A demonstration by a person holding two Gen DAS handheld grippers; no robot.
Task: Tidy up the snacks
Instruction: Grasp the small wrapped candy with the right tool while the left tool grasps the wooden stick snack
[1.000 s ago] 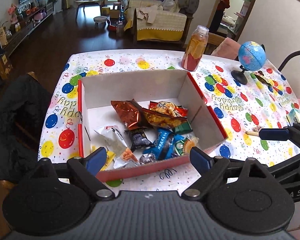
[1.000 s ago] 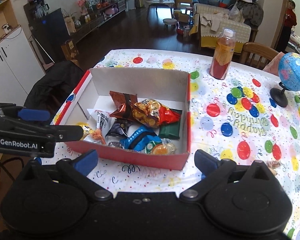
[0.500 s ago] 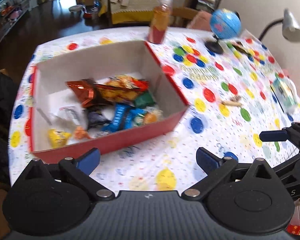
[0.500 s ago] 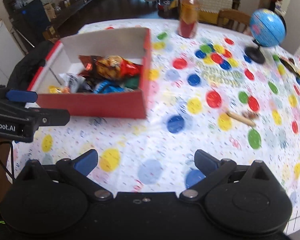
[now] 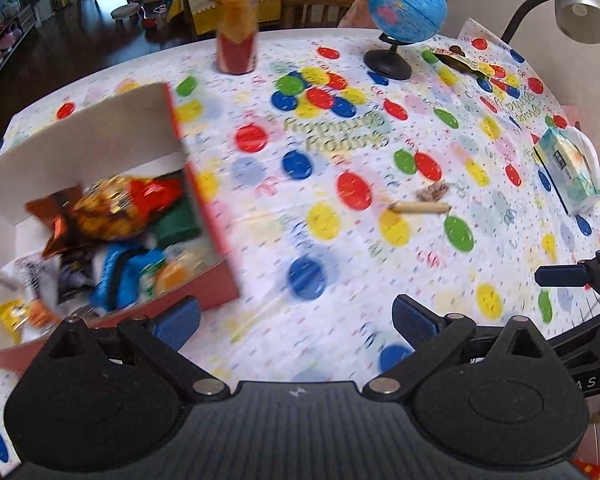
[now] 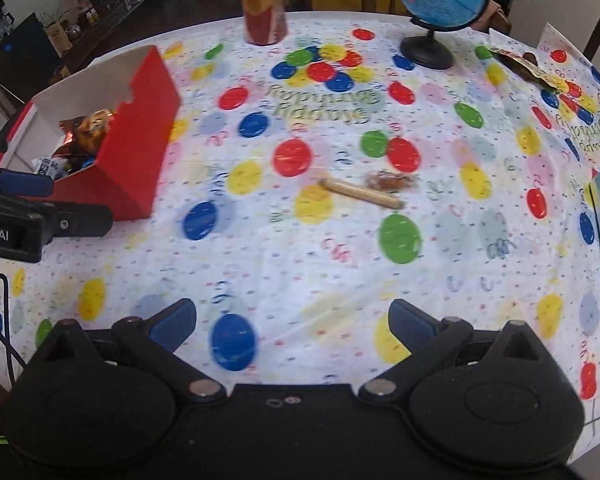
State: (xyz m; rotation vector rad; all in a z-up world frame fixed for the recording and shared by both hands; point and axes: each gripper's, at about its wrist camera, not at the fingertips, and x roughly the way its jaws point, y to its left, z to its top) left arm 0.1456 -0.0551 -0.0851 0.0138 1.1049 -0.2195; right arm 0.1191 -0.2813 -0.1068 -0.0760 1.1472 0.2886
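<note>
Between the blue pads of the left gripper lies only balloon-printed tablecloth; the jaws stand wide apart and grip nothing. The right gripper is the same: its jaws are spread wide over bare cloth, with nothing between them.

From the left wrist view, the red box sits at about nine o'clock from the jaws, its near corner just beside the left pad. Its white inside holds a heap of snack packets, an orange-and-red bag on top, blue and green wrappers below, a yellow one at the near edge. At about one o'clock, well out on the cloth, lies a tan stick-shaped snack with a small crumpled brown wrapper just beyond it. Further, at two o'clock, a pale tissue pack rests near the table's edge. At twelve o'clock stands a bottle with an orange and red label, and at one o'clock a small globe on a black stand. A dark snack packet lies just right of the globe's base, below a grey desk lamp.

From the right wrist view, the red box is at ten o'clock, and the other gripper's dark arm crosses in front of its near side. The stick snack is at about twelve to one o'clock, well apart from the box.
</note>
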